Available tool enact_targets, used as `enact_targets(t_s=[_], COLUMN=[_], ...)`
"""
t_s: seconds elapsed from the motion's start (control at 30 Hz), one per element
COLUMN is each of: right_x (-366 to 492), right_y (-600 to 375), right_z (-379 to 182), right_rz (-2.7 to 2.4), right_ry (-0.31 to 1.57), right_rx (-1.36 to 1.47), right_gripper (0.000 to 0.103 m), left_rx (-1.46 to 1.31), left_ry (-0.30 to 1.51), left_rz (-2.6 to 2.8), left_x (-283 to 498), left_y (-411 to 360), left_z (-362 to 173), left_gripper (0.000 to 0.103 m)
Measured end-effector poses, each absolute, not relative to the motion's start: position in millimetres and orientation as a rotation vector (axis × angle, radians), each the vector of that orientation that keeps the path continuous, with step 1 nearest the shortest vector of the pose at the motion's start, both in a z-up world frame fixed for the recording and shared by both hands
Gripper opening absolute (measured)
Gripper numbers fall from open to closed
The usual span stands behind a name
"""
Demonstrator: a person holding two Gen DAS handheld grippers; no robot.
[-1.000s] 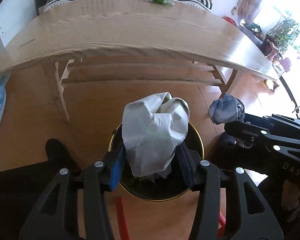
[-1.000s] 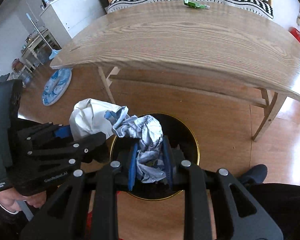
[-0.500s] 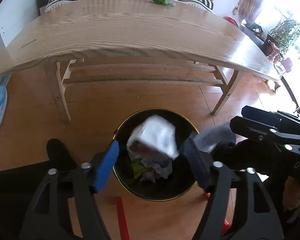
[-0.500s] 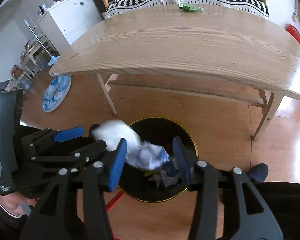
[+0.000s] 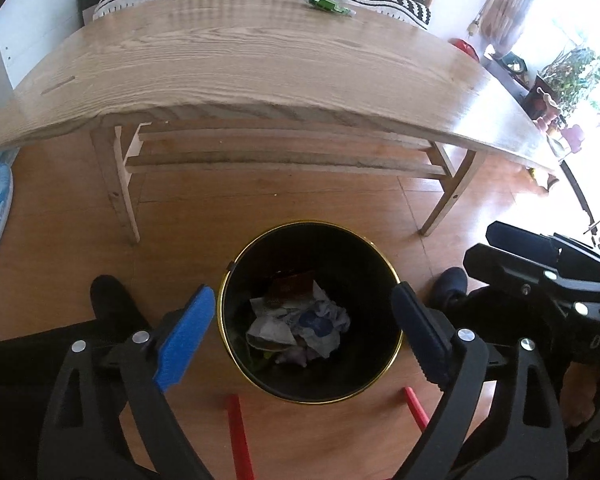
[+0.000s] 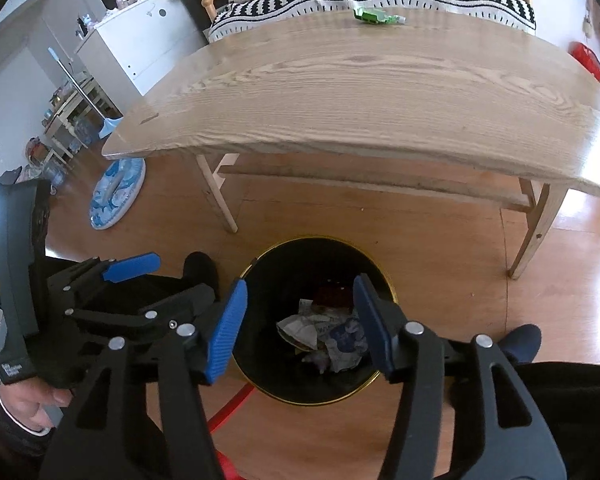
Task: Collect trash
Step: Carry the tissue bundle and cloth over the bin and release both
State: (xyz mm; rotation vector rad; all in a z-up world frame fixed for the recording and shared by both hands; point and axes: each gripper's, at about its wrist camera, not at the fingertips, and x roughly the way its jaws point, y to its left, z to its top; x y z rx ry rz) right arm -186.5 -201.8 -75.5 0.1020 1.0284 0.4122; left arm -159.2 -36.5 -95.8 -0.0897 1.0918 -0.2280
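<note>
Both grippers hang over a black bin with a gold rim (image 5: 396, 280) that stands on the wooden floor just in front of the near edge of the counter (image 5: 260, 60). The left gripper (image 5: 304, 340) has its jaws spread wide, having just been opening, one blue pad on either side of the bin's mouth and nothing between them. The right gripper (image 6: 300, 328) also shows parted jaws that have just been opening, less widely, and they too are bare. The crumpled trash (image 5: 296, 328), pale paper and wrappers with a blue-printed scrap, lies at the bottom of the bin, well below both pairs of jaws and touching neither. In the right wrist view the same heap (image 6: 324, 336) shows in the gap between the pads, deep inside the bin. A green wrapper (image 5: 328, 3) lies near the far edge of the counter, well apart from both grippers. Dark shoes (image 5: 112, 300) stand on the floor beside the bin.
</note>
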Motion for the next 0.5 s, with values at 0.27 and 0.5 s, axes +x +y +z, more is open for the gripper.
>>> enact_targets(t_s=[0.27,0.5], right_x=[-149.9,-53.5], right_y=[-214.8,-228.1], right_z=[-43.0,-11.2], right_rz=[0.394,0.338], right_ry=[0.976,0.891], right_rx=[0.075,0.028], right_gripper=[0.058,0.063], left_rx=[-0.050,-0.052], left_ry=[1.071,1.019], left_rz=[-0.221,-0.156], left_x=[-115.3,-11.8], left_y=[-36.6,-40.6], left_z=[-67.5,-33.8], left_gripper=[0.091,0.093])
